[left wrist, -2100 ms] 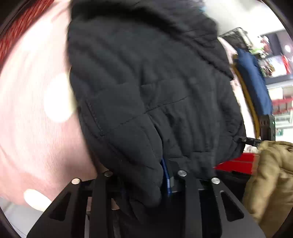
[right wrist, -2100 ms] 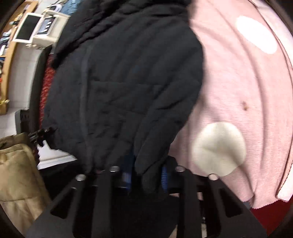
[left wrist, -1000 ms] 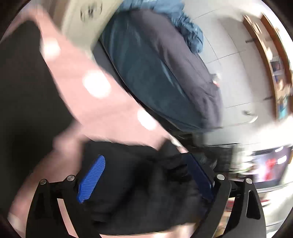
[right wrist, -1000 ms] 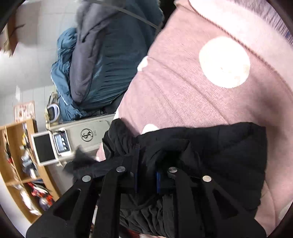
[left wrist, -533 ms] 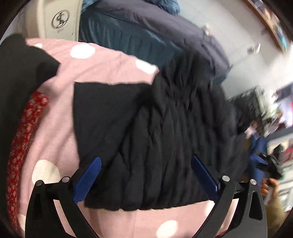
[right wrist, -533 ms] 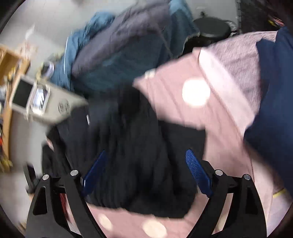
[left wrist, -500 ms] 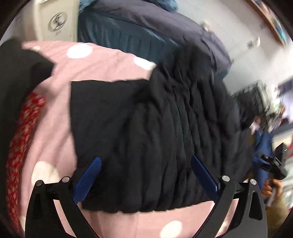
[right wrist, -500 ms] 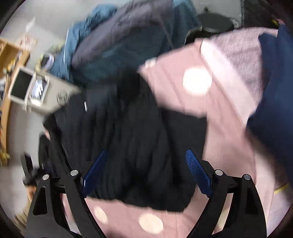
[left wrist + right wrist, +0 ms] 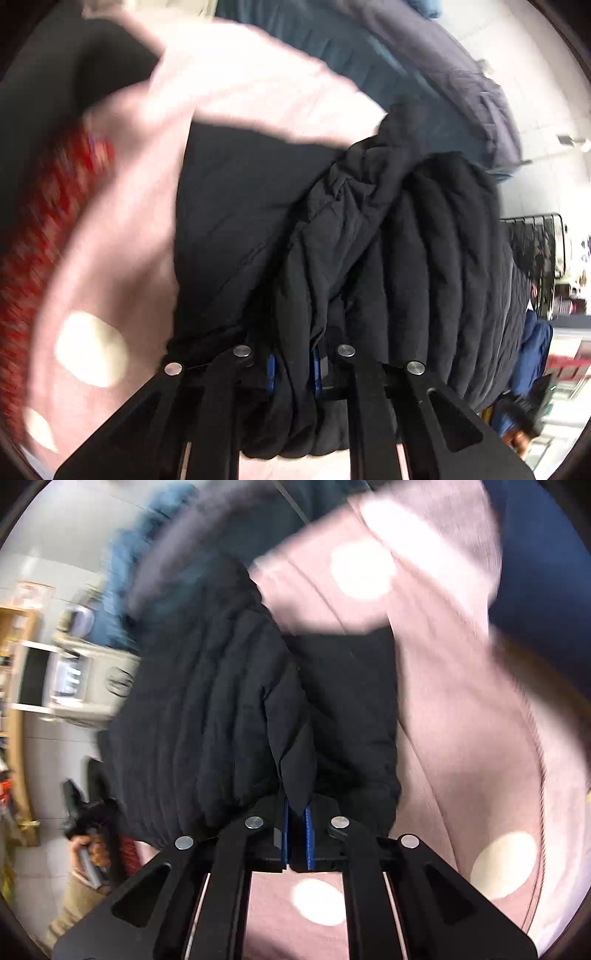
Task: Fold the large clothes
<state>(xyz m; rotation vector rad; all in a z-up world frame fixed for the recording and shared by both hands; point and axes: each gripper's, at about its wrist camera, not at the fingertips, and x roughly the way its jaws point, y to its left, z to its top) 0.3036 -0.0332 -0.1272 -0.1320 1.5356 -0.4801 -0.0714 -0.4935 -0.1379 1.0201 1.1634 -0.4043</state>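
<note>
A black quilted jacket [image 9: 369, 229] lies bunched on a pink blanket with white dots [image 9: 122, 229]. In the left wrist view my left gripper [image 9: 293, 373] is shut on a thick fold of the jacket's near edge, with cloth bulging between the blue pads. In the right wrist view my right gripper [image 9: 296, 836] is shut on a thin pinch of the jacket [image 9: 221, 709] at its near edge, over the pink blanket [image 9: 469, 738]. Both views are blurred by motion.
A heap of dark blue and teal bedding [image 9: 388, 55] lies beyond the jacket. A red patterned cloth [image 9: 40, 236] edges the blanket at left. A beige machine with a screen [image 9: 74, 679] and a wooden shelf [image 9: 14, 701] stand at left in the right wrist view.
Half a second ago both grippers were open above the jacket. Both have dropped to its near edge and shut on the cloth.
</note>
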